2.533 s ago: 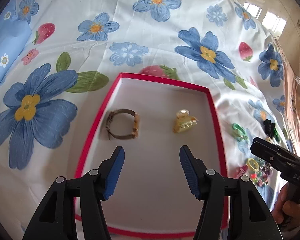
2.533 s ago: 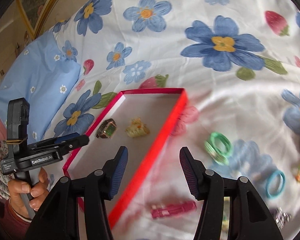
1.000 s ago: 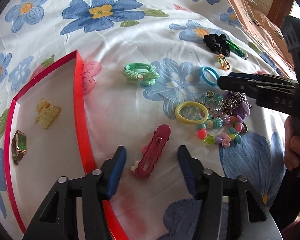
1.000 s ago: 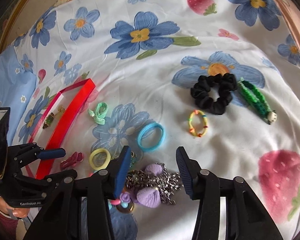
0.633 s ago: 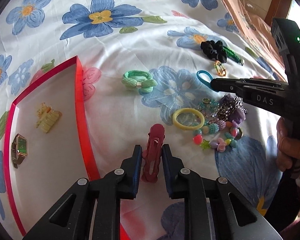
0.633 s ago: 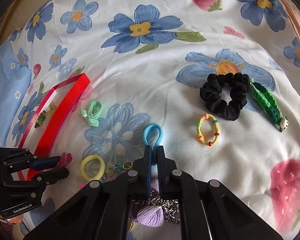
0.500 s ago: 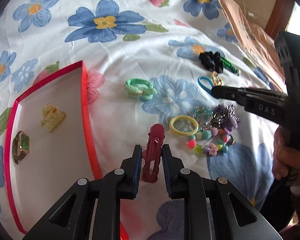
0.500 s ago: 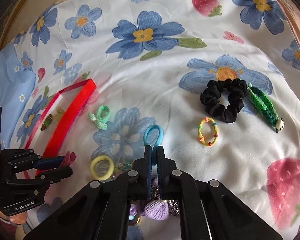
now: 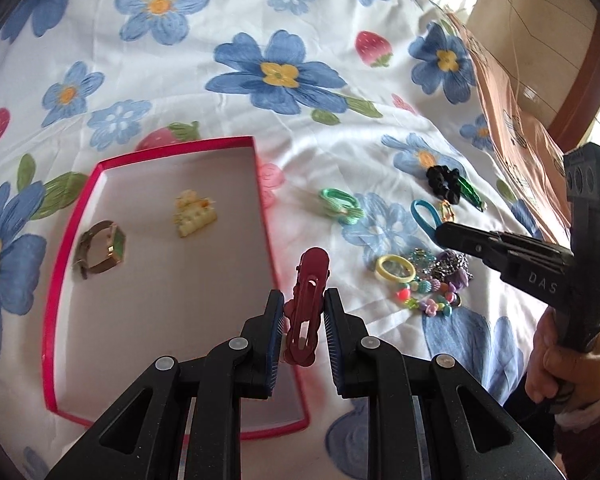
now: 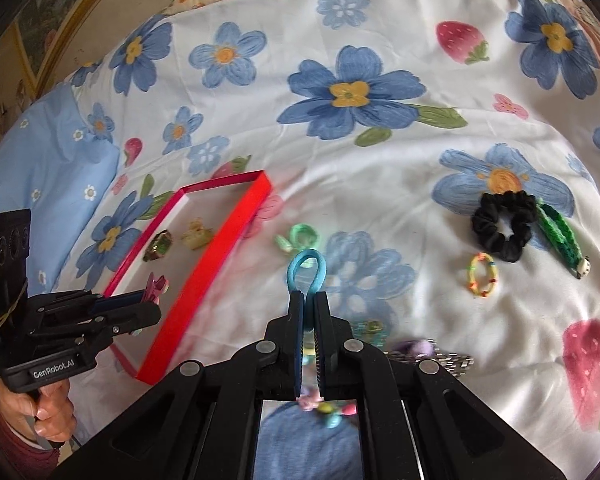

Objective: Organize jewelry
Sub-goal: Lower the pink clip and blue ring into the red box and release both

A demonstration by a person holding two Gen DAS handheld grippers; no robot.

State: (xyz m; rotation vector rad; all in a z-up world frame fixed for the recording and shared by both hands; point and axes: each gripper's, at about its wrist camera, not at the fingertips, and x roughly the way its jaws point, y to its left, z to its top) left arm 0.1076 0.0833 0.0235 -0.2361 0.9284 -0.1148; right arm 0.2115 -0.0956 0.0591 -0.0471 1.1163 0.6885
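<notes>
**Both hand-held grippers pinching hair accessories above the floral bedsheet**

Nearest in the left wrist view, the left hand-held gripper (image 9: 303, 312) is pinched on a dark red plastic hair clip (image 9: 306, 304), its blue pads pressing the clip's two long sides; the clip stands up between them, clear of the bed, over the right wall of the shallow red-rimmed box lid with a white floor (image 9: 274, 276). Inside that lid lie a gold-and-green square wristwatch (image 9: 102, 248) toward the left and a pale yellow claw clip (image 9: 192, 216) farther back, well apart from each other.

In the right wrist view, the right hand-held gripper (image 10: 309, 300) is pressed together on a light blue elastic hair tie (image 10: 306, 268), whose loop sticks out beyond the fingertips, lifted off the sheet. Just under and beside this gripper sits a pile of jewelry: a yellow ring-shaped hair tie (image 9: 395, 269), coloured bead bracelets (image 9: 430, 302) and a silver chain with purple pieces (image 9: 452, 266).

Farther out on the white bedsheet printed with blue flowers and strawberries (image 10: 352, 92) are a mint green fabric hair tie (image 10: 300, 238), a small multicoloured beaded loop (image 10: 482, 274), a black scrunchie (image 10: 502, 232) and, touching it, a green braided band (image 10: 560, 236). A light blue pillow (image 10: 48, 172) lies at the far left.
</notes>
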